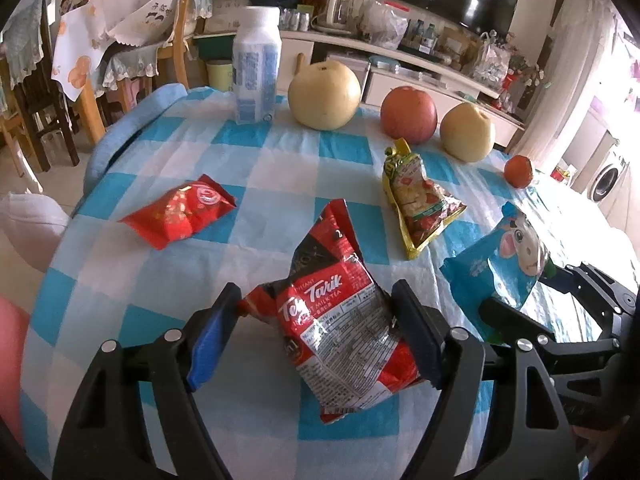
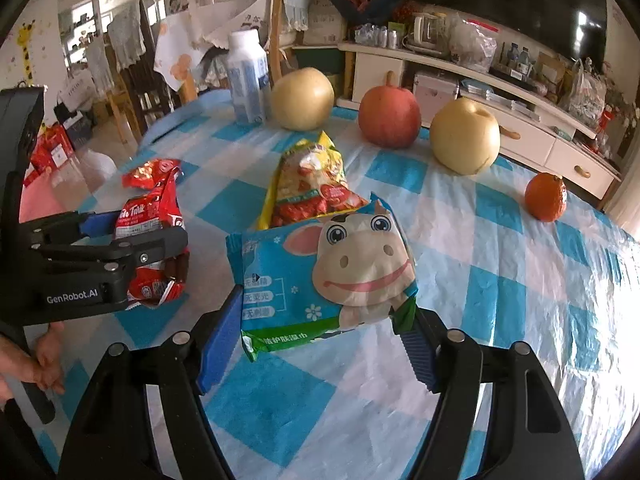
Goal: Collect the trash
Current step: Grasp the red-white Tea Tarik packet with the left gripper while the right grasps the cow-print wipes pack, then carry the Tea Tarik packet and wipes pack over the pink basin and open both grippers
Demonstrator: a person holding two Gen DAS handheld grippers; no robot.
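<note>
My left gripper (image 1: 316, 336) is open around a red Teh Tarik wrapper (image 1: 340, 320); its jaws stand on both sides of it and touch its edges. It also shows in the right wrist view (image 2: 150, 240). My right gripper (image 2: 324, 340) is open around a blue cow-print wipes packet (image 2: 332, 276); the packet also shows in the left wrist view (image 1: 508, 256). A small red wrapper (image 1: 180, 210) lies left of them and a yellow snack bag (image 1: 420, 204) lies beyond, both on the checked tablecloth (image 1: 280, 168).
A white bottle (image 1: 256, 64), two pears (image 1: 324, 94), an apple (image 1: 408, 114) and a small orange (image 1: 518, 170) stand along the table's far side. Chairs are at the left, a cabinet behind. The table edge curves away at right.
</note>
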